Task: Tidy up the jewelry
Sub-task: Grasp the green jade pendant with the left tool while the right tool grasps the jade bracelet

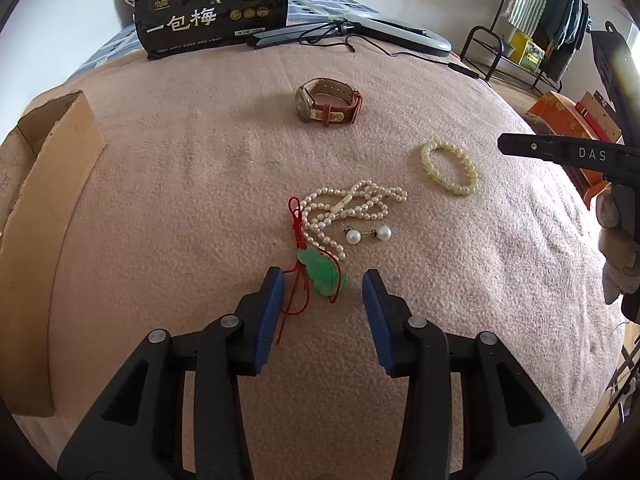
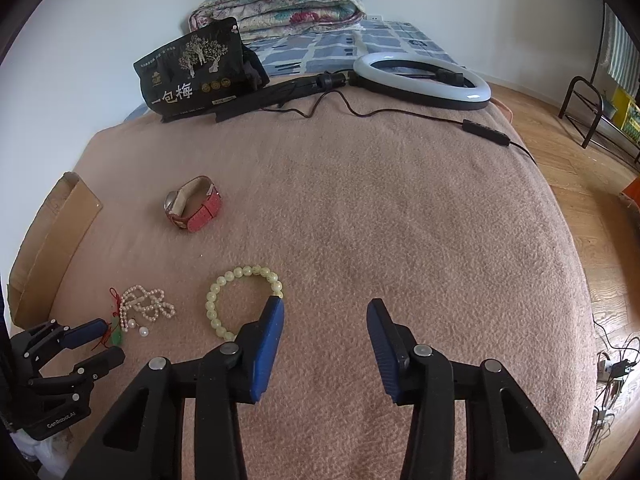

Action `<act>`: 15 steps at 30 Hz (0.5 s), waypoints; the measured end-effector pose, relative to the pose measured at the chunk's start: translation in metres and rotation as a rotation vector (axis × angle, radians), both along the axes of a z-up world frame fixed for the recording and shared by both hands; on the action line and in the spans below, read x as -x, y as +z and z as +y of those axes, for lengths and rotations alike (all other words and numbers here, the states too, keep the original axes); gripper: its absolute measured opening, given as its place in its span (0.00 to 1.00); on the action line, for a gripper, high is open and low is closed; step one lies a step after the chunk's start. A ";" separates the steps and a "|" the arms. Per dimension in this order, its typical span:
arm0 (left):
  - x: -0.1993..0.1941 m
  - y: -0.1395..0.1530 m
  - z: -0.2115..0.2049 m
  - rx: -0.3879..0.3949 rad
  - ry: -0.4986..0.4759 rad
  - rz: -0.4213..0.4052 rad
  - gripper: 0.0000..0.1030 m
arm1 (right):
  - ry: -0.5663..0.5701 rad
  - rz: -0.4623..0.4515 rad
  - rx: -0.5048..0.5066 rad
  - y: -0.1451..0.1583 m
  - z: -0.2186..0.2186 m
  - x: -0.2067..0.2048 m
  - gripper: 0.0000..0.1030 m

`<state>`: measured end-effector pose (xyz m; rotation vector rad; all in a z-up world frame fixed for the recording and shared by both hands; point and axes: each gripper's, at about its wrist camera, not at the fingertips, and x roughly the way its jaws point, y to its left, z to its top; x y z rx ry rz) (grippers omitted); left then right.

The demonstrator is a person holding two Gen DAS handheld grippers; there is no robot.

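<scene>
The left gripper is open, and its blue pads touch nothing. The green pendant on a red cord lies between its fingertips on the pink blanket. The pearl necklace is in a heap just past the pendant, touching it. Two pearl earrings sit just beside the necklace.

The right gripper is open too, with only blanket between its pads. Its left pad tip is right at the edge of the yellow bead bracelet; I cannot tell if they touch. The bracelet lies near the necklace, on the side away from the cardboard box.

The watch, with its red strap, stands on its side well past the necklace. Farther back are a black snack bag, a ring light with its cable, and folded quilts.

The blanket covers a bed. Beside the bed is a wood floor, with white walls and a clothes rack.
</scene>
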<state>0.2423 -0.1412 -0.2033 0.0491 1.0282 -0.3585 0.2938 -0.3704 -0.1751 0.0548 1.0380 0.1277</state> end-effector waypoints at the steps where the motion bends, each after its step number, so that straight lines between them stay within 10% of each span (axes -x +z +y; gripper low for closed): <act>1: -0.002 -0.001 0.001 0.003 0.004 0.001 0.38 | 0.001 0.005 -0.010 -0.001 0.000 -0.001 0.39; 15: -0.006 -0.004 0.008 -0.015 -0.007 -0.005 0.19 | 0.009 0.040 -0.085 -0.011 0.018 -0.019 0.35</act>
